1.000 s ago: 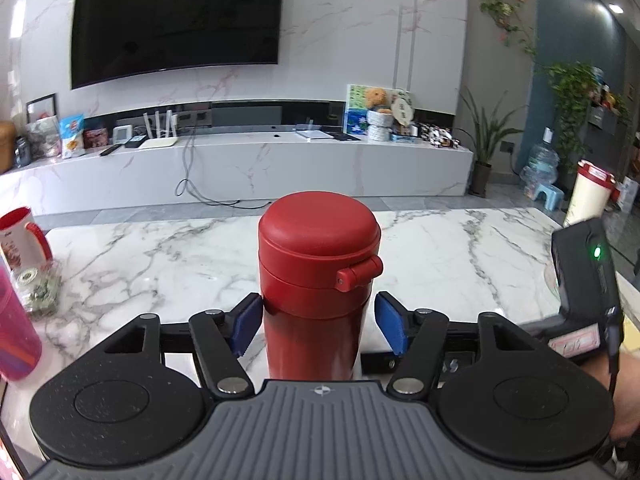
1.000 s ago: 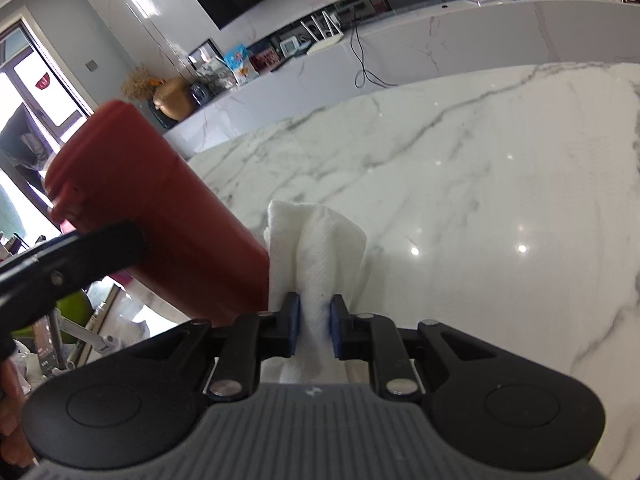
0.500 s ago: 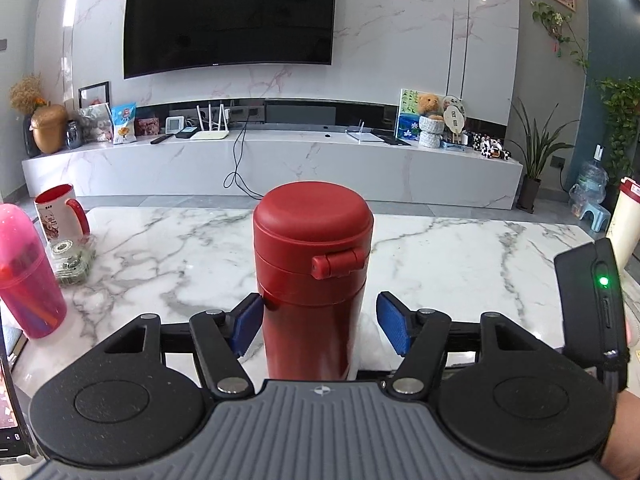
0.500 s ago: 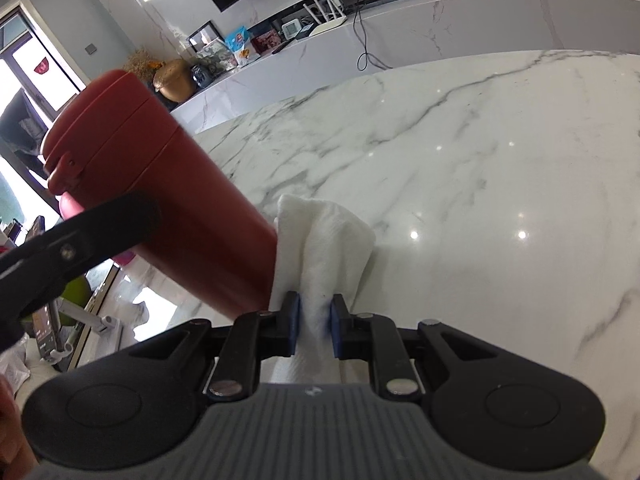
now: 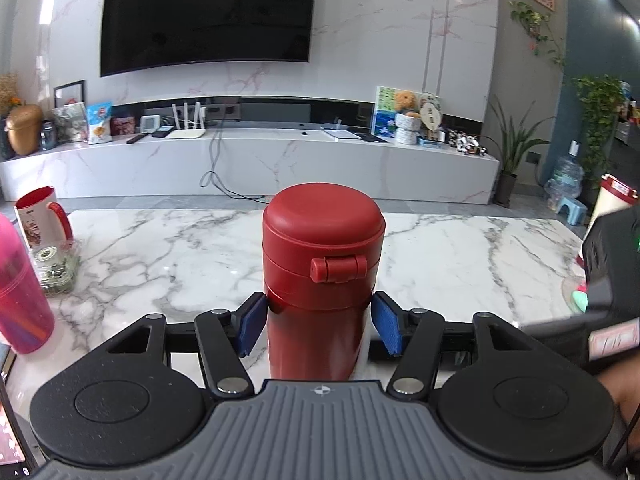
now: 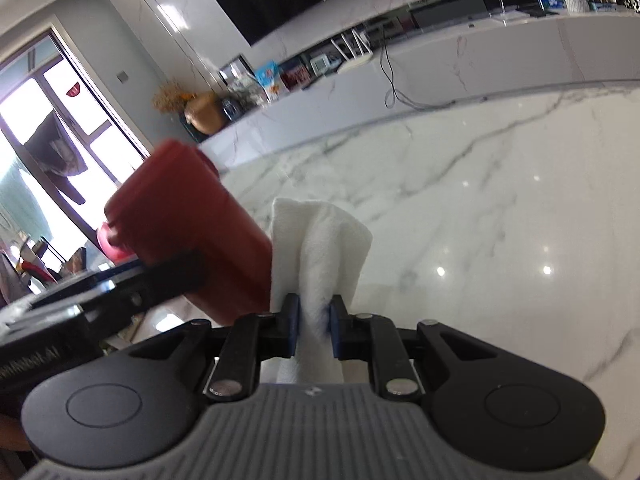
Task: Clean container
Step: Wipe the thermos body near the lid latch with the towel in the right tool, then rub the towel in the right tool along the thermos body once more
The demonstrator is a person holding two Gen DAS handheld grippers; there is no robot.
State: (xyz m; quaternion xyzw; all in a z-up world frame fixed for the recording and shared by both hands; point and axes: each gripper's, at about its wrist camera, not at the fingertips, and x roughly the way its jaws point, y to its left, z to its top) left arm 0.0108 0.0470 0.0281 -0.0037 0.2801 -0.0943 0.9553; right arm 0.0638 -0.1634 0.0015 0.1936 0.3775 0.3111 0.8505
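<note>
A red flask [image 5: 320, 240] with a latched lid stands upright on the marble table [image 5: 460, 264]. My left gripper [image 5: 318, 320] is closing on it, the blue pads [image 5: 252, 324] meeting its body just below the lid collar. In the right wrist view the flask [image 6: 188, 216] sits at the left with a black finger of the left gripper [image 6: 172, 276] across it. My right gripper [image 6: 314, 322] is shut on a folded white cloth [image 6: 320, 240], which stands up against the flask's side. The right gripper's body [image 5: 612, 256] shows at the right edge of the left wrist view.
A pink bottle [image 5: 20, 292], a red-handled mug [image 5: 40, 220] and a small glass jar [image 5: 56, 272] stand at the table's left edge. A white cup with a red lid [image 5: 612, 200] is at the far right. A low TV bench runs behind.
The left pads have moved in from a gap to the flask's sides. The flask's latch now faces the left camera. The right gripper has risen a little with the cloth along the flask.
</note>
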